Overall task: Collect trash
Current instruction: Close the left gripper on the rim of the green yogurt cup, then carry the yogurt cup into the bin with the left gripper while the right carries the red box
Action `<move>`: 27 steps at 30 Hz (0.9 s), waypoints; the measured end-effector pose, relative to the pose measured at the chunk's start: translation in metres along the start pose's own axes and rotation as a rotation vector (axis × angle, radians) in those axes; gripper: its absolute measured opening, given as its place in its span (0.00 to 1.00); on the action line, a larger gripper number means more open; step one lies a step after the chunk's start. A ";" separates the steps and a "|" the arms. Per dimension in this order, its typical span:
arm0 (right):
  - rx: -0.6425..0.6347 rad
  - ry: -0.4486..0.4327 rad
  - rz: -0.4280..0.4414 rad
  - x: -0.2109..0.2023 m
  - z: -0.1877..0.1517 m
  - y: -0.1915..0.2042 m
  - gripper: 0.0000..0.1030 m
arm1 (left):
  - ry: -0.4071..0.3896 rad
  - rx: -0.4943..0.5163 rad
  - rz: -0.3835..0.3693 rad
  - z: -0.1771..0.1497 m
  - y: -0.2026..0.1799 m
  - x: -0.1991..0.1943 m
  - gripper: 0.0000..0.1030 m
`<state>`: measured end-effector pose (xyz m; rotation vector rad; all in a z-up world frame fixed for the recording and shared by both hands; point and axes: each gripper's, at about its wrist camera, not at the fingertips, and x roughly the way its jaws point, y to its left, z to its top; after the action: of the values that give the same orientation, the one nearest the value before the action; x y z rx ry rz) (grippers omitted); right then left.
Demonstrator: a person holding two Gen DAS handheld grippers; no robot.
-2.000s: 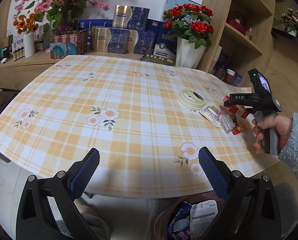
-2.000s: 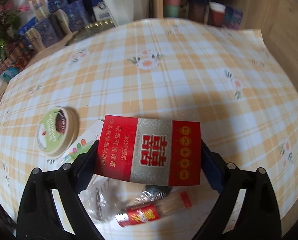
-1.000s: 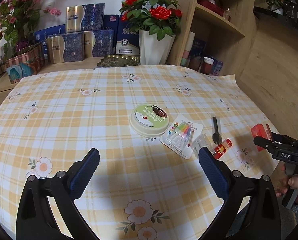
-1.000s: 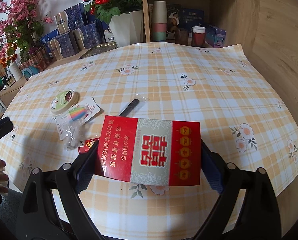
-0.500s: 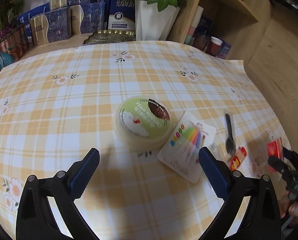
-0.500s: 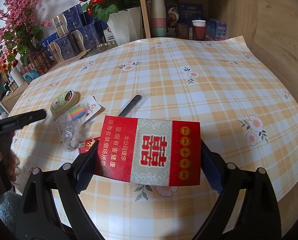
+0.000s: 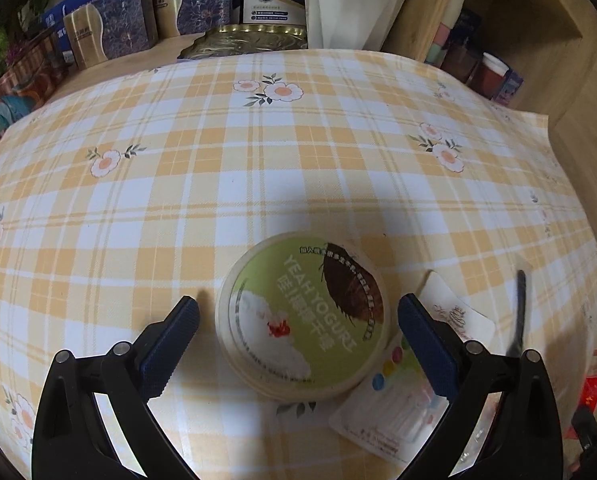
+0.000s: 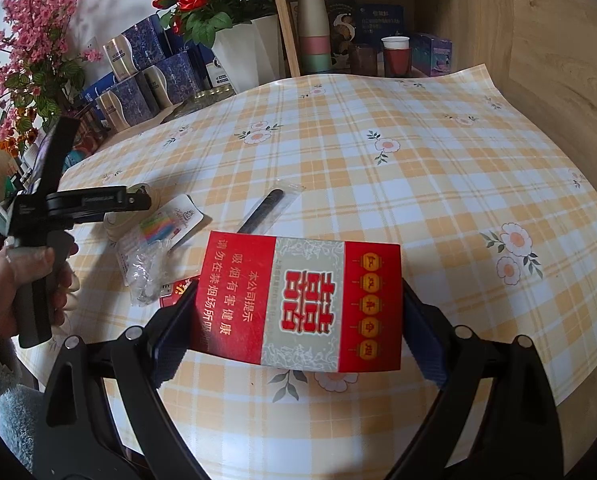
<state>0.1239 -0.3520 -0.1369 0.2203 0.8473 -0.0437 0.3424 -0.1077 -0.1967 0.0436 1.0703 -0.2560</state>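
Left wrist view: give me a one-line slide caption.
Open left gripper straddles a yogurt cup on the checked tablecloth, candle pack beside it.

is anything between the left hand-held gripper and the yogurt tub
Nothing visible: the left hand-held gripper is open, with the yogurt tub between its fingers. The candle pack lies against the tub's right side.
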 end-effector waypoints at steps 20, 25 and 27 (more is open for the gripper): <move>-0.013 -0.052 0.031 -0.035 -0.012 0.015 0.87 | -0.140 -0.002 -0.092 -0.042 0.031 -0.093 0.80; -0.023 -0.060 0.053 -0.057 -0.027 0.028 0.87 | -0.202 0.037 -0.156 -0.088 0.026 -0.147 0.80; -0.031 -0.064 0.058 -0.065 -0.033 0.032 0.87 | -0.222 0.054 -0.171 -0.109 0.022 -0.164 0.80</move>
<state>0.0604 -0.3165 -0.1038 0.2132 0.7772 0.0166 0.1794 -0.0387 -0.1076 -0.0276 0.8462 -0.4340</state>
